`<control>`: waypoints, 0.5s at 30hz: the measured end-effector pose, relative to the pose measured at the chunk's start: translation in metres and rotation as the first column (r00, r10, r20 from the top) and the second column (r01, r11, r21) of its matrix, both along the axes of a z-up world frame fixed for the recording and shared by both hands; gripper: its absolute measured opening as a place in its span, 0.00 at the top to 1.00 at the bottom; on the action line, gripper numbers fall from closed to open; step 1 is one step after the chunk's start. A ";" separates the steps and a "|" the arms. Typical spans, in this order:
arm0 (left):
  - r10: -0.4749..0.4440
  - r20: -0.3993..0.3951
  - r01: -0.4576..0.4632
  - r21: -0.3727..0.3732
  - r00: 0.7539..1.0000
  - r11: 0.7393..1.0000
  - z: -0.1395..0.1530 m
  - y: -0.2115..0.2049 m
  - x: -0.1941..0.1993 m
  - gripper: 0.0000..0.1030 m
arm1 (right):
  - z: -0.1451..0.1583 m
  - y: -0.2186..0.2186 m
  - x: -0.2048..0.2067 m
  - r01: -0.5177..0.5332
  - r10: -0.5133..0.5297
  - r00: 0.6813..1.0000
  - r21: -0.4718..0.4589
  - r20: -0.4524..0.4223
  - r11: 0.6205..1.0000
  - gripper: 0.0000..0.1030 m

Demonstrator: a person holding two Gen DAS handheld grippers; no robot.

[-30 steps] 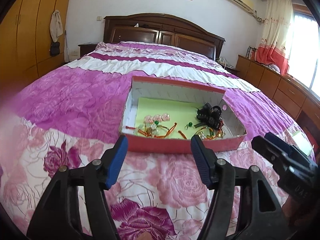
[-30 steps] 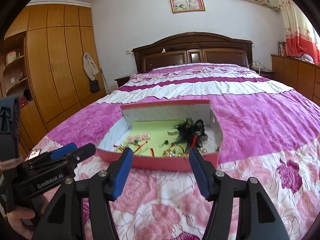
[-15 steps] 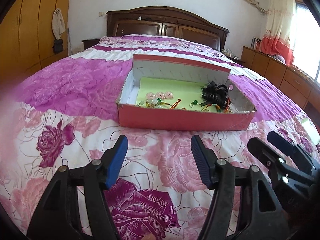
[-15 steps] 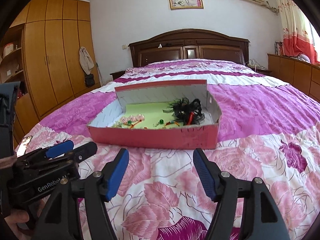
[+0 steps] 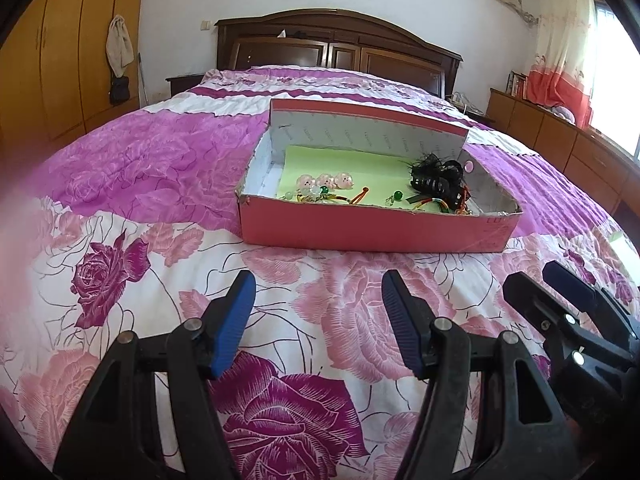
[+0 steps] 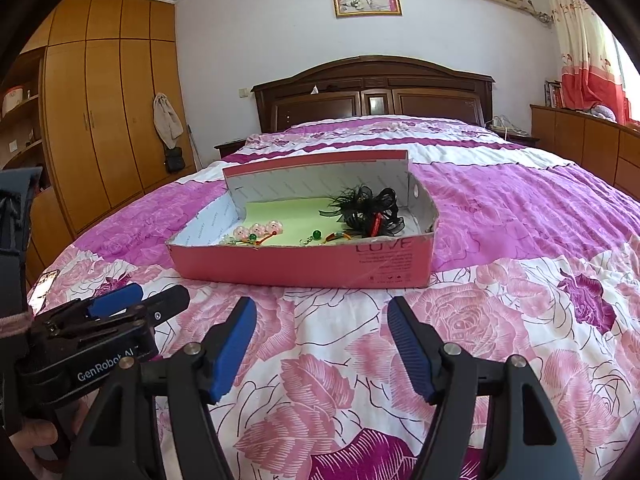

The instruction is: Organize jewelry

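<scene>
A pink box (image 5: pixel 372 230) sits on the flowered bedspread (image 5: pixel 120 272) ahead of both grippers; inside it, on green lining, lie three pink charms (image 5: pixel 325 180), green beads (image 6: pixel 317 234) and a tangle of black hair clips (image 5: pixel 436 182); the left gripper (image 5: pixel 318 320) stands open and empty over the quilt; the right gripper (image 6: pixel 322 340) holds nothing, short of the box.

I see a pink box (image 5: pixel 372 232) lined pale green, holding a black hair clip (image 5: pixel 436 184) and pink beads (image 5: pixel 324 180), on a bedspread (image 5: pixel 160 160) of magenta and pink roses over white.
</scene>
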State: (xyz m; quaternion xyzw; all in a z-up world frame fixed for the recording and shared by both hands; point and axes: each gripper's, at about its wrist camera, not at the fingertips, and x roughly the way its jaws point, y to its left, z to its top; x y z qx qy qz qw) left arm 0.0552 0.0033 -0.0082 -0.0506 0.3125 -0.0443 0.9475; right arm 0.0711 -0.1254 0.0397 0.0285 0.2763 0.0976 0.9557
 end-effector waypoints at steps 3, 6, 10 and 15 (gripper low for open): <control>-0.002 0.004 0.002 0.003 1.000 1.000 0.000 0.000 0.000 0.44 | 0.000 0.000 0.000 -0.001 0.001 1.000 -0.001 0.001 1.000 0.31; -0.002 0.005 0.002 0.003 1.000 1.000 0.000 0.000 0.000 0.44 | 0.000 0.000 0.001 -0.001 0.001 1.000 -0.003 0.001 1.000 0.31; -0.002 0.006 0.002 0.004 1.000 1.000 0.001 0.000 0.000 0.44 | 0.000 0.000 0.000 0.000 0.000 1.000 -0.001 0.001 1.000 0.31; -0.002 0.006 0.002 0.005 1.000 1.000 0.001 0.000 0.000 0.44 | 0.000 0.000 0.001 -0.001 0.001 1.000 -0.002 0.000 1.000 0.31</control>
